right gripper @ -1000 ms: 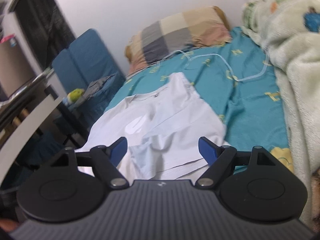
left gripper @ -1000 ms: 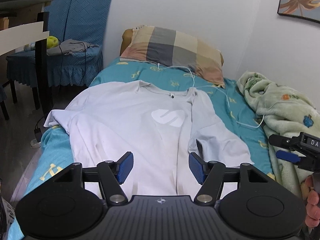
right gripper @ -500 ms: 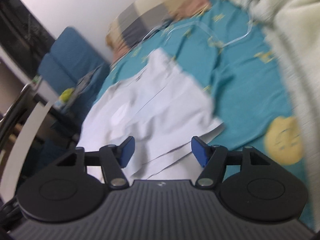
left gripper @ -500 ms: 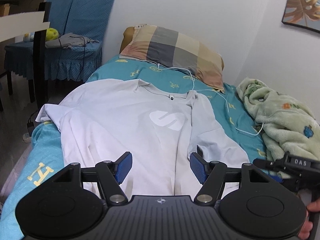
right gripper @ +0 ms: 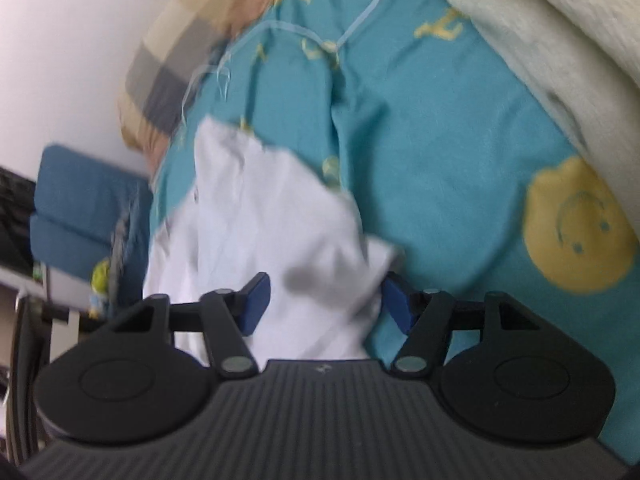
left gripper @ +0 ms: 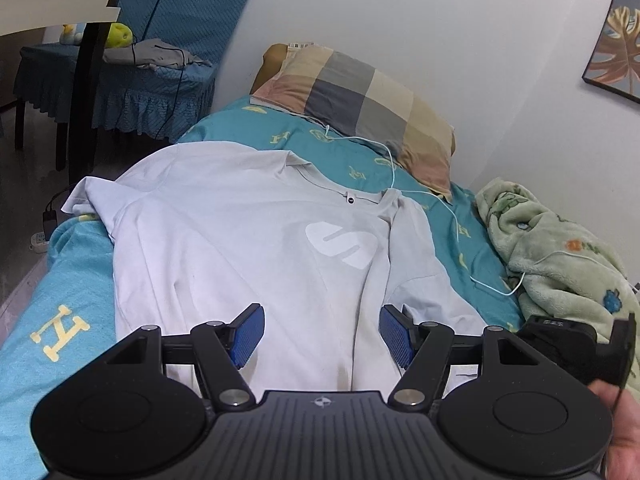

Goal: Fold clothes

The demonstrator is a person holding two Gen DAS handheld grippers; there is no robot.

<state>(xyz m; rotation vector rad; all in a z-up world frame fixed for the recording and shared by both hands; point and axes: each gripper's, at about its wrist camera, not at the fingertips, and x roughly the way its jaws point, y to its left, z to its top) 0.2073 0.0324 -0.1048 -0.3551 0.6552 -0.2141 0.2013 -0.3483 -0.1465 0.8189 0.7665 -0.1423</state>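
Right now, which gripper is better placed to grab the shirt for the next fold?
Probably the right gripper: its open fingers already sit on either side of the shirt at its folded edge. The left gripper is open too, but over the flat middle, with no edge between its fingers.

My left gripper (left gripper: 320,334) has a matte black body, ribbed along the bottom centre of the frame, with a small round crosshair mark. Two round black discs flank it. Silver screws pin black angled arms carrying blue textured pads (left gripper: 248,334). My right gripper (right gripper: 324,306) looks the same: black ribbed body, silver screws, blue pads. My hand (left gripper: 622,436) shows bare at the lower right edge.
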